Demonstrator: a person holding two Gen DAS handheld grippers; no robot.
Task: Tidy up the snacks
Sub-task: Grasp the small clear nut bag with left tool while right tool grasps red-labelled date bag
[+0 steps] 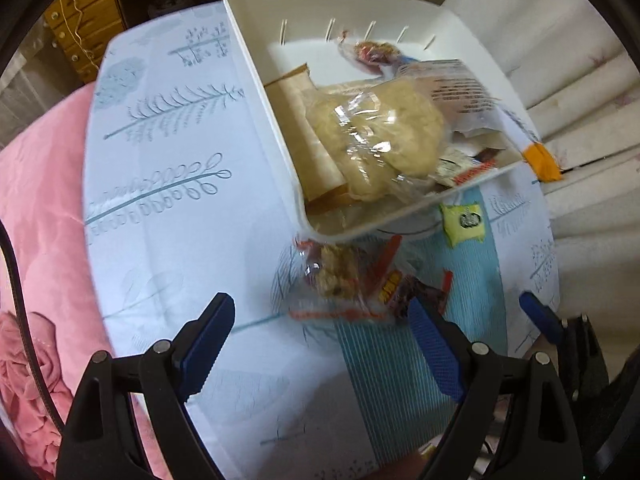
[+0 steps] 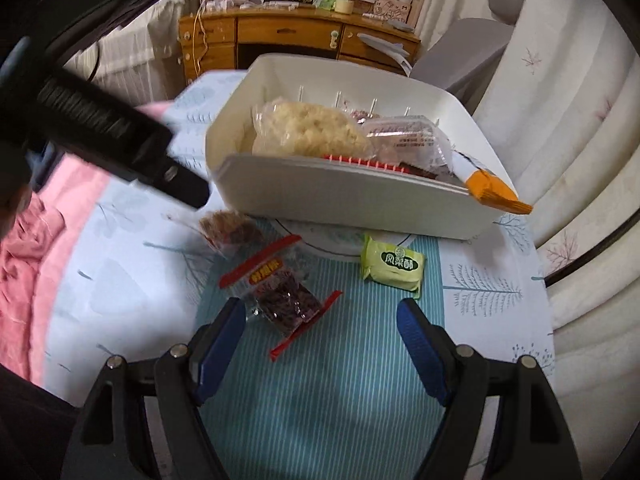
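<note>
A white bin (image 1: 260,92) (image 2: 340,204) on the small table holds a clear bag of pale puffed snack (image 1: 376,136) (image 2: 308,132) and several other packets. In front of it lie a clear oat-cluster packet with red edges (image 1: 336,276) (image 2: 228,228), a packet of dark red dried fruit (image 1: 416,296) (image 2: 280,292) and a green packet (image 1: 464,224) (image 2: 392,266). My left gripper (image 1: 322,312) hangs open just above the oat-cluster packet. My right gripper (image 2: 322,308) is open too, with the dried-fruit packet beside its left fingertip and no pad touching it.
A leaf-print cloth (image 1: 180,200) and a teal striped mat (image 2: 328,380) cover the table. Pink bedding (image 1: 40,220) lies to the left and white padding (image 2: 580,140) to the right. A wooden desk (image 2: 288,36) stands behind. An orange-tipped packet (image 2: 496,192) overhangs the bin's rim.
</note>
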